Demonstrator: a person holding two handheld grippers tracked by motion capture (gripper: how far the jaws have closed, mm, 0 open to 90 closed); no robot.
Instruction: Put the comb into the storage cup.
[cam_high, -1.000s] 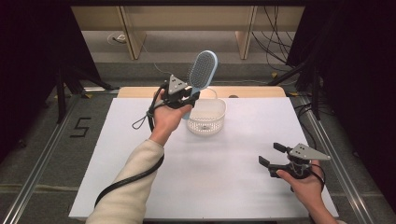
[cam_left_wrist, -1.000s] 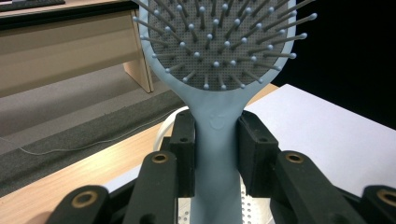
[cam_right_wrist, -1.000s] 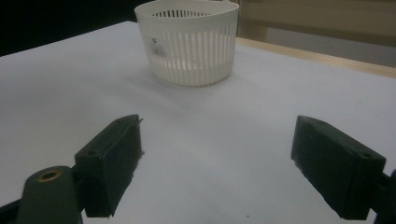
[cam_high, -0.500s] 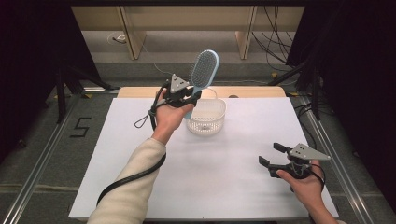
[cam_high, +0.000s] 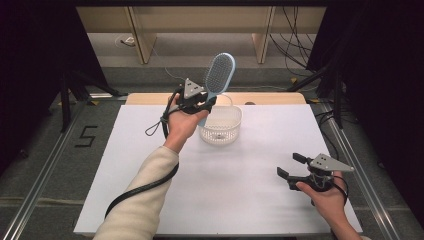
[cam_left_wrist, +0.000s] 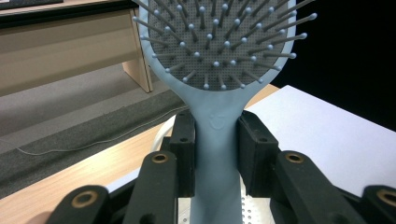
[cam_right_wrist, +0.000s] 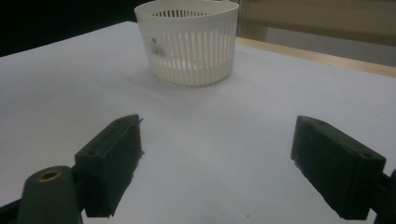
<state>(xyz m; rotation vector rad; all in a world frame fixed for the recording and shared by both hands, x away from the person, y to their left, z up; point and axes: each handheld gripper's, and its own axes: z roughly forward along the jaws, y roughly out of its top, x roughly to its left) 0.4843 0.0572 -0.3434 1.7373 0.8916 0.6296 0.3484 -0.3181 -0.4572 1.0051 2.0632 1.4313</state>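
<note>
The left hand-held gripper (cam_high: 204, 102) clamps the blue hairbrush (cam_high: 218, 79) by its handle, above the white basket (cam_high: 220, 126) near the worktop's (cam_high: 250, 190) far edge. The right hand-held gripper (cam_high: 291, 167) rests released near the right edge.

A rectangular table topped with a flat white board (cam_high: 235, 190) carries the scene, with a strip of pale wood (cam_high: 270, 98) showing along its far edge. One thing stands directly on the board: a round white plastic basket with slotted walls (cam_high: 220, 126), upright near the far edge, roughly midway across.
</note>
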